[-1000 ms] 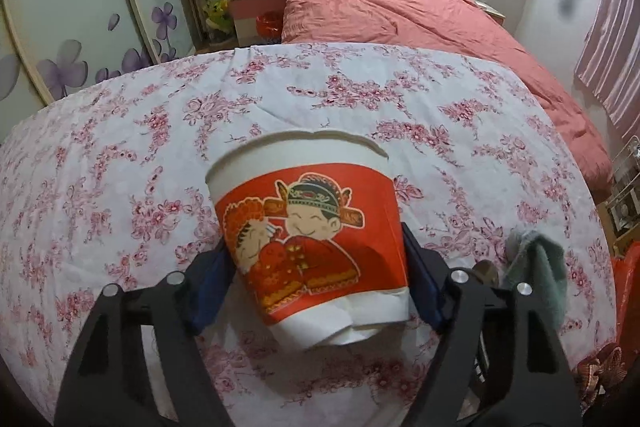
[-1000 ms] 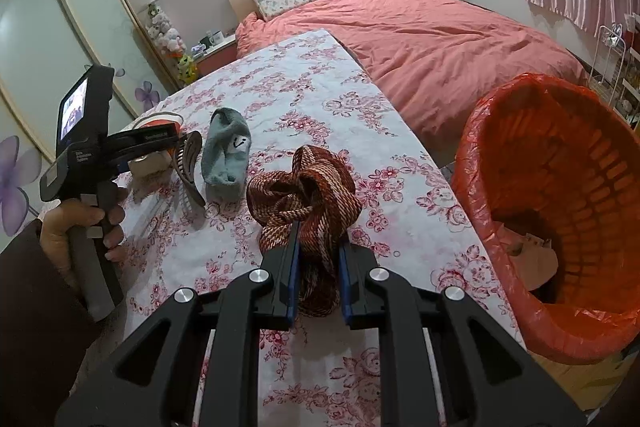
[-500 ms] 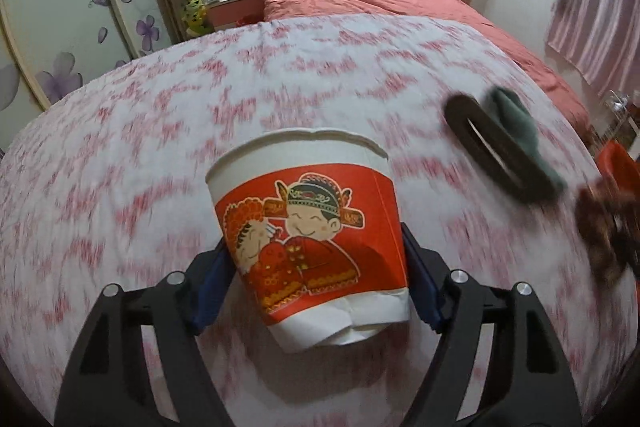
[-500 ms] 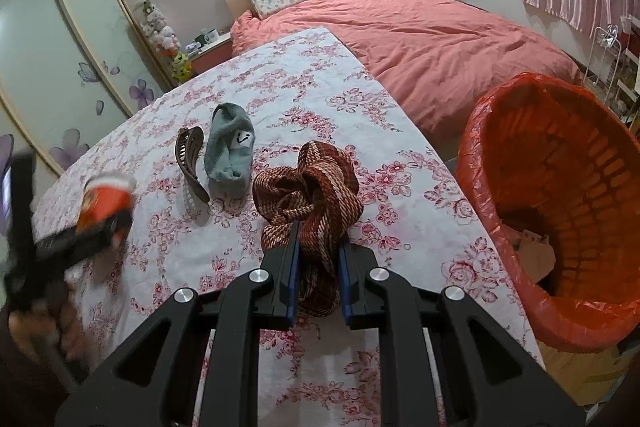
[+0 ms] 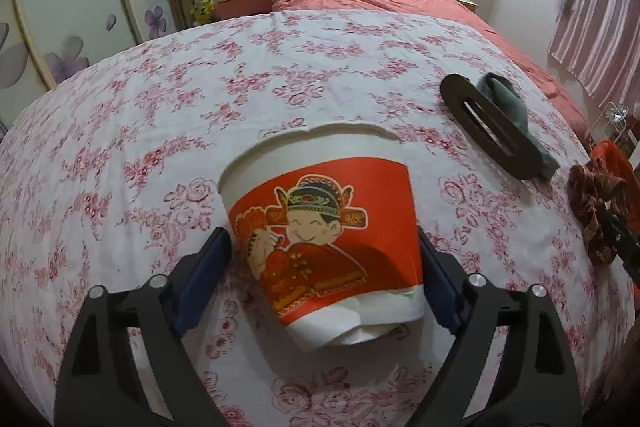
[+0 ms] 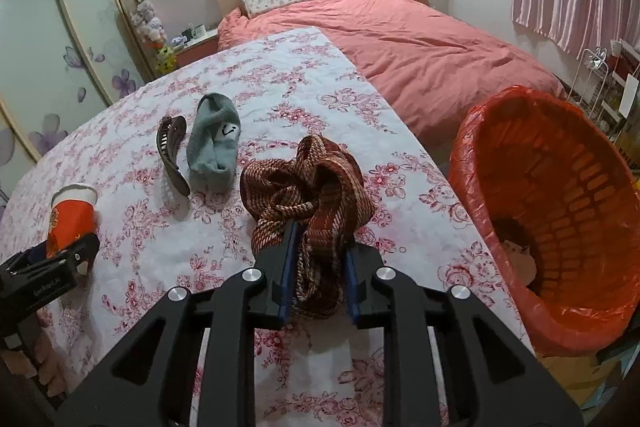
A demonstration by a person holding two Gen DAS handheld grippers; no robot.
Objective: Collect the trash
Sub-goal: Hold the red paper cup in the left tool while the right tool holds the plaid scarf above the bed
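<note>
Cup [image 5: 320, 227]: paper, red print, crumpled at the base; it stands on the flowered desk [image 5: 160, 107] between the left jaws, on the far side of the desk from the bin [image 6: 560, 227].
Left gripper [image 5: 324, 279]: jaws have just been opening; a gap shows at the left pad [image 5: 200, 287], the right pad looks close to the cup wall or just touching it, so the cup seems let go rather than pinched.
Right gripper [image 6: 320, 267]: jaws have just eased apart a little, with the brown scarf [image 6: 308, 187] bunched between them; narrow gaps show at both pads, so the hold looks slack at best.
Scarf place: on the desk edge next to the bin.
Sock [image 6: 214, 143] and hair clip [image 6: 172, 155]: side by side, beyond the scarf from the bin, apart from both grippers.
Bin contents: red liner, some scraps of paper at the bottom.
Step in hand: judged, the cup has been set down nearer the bin while the right gripper deals with the scarf.
Next move: probably a firm re-grip on the trash item, a lift clear of the desk, then a carry over the bin rim before release; the crushed cup base calls for gentle pressure.
</note>
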